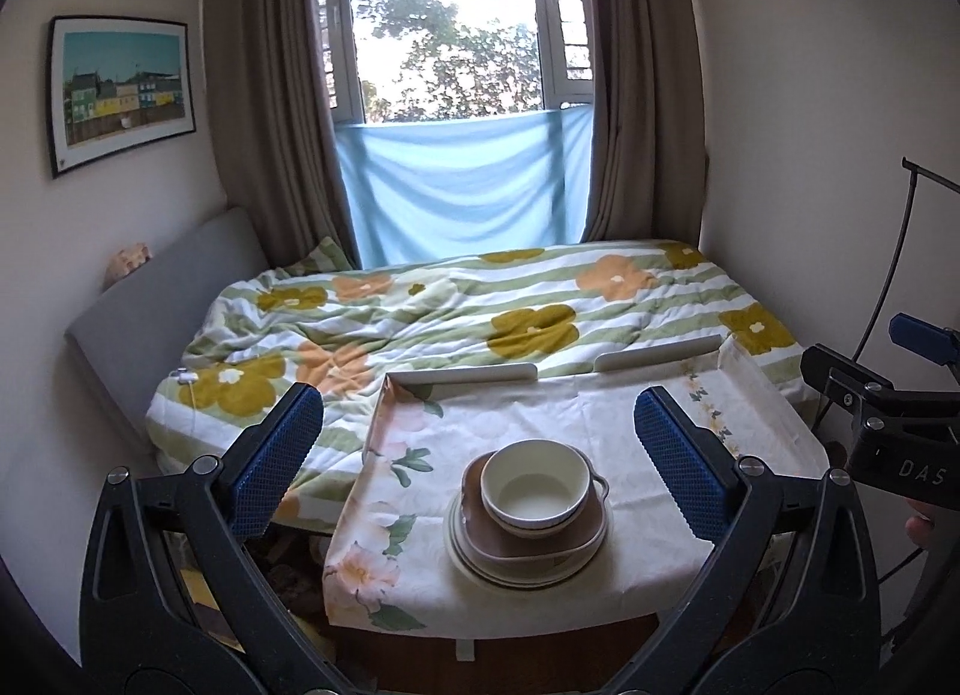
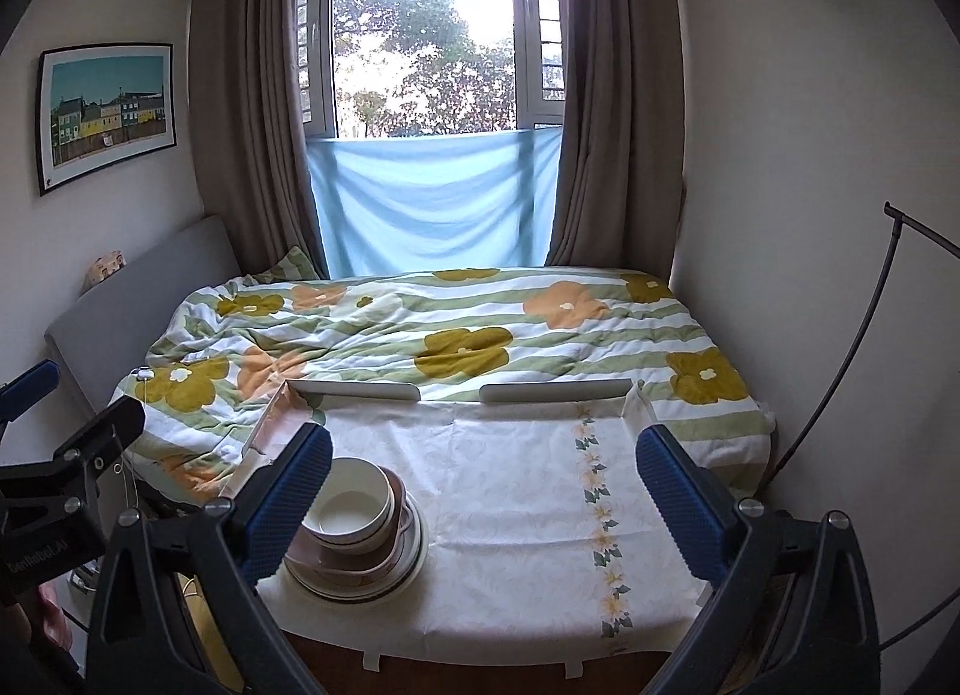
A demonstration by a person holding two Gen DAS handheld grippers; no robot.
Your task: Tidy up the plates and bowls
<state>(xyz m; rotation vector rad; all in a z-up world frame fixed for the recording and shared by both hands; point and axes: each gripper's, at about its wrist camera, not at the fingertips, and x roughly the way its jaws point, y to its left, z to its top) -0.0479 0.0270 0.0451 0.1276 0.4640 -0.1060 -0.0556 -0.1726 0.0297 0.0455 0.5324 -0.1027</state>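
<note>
One stack of dishes (image 1: 528, 521) stands on the small table's floral cloth (image 1: 600, 419). A cream bowl (image 1: 534, 491) tops it, nested in a brown square dish (image 1: 540, 545) that rests on round plates (image 1: 462, 551). My left gripper (image 1: 480, 455) hovers above and in front of the stack, open and holding nothing. In the right wrist view the stack (image 2: 360, 533) sits low on the left, partly behind one blue pad (image 2: 288, 497). My right gripper (image 2: 486, 491) is also open and empty, over the bare cloth (image 2: 516, 563) to the right of the stack.
Two white rails (image 1: 462, 376) line the table's far edge. Behind it lies a bed with a flowered quilt (image 1: 450, 323). A thin black stand with a cable (image 1: 888, 275) rises by the right wall. The right gripper's frame (image 1: 888, 413) shows at the left view's right edge.
</note>
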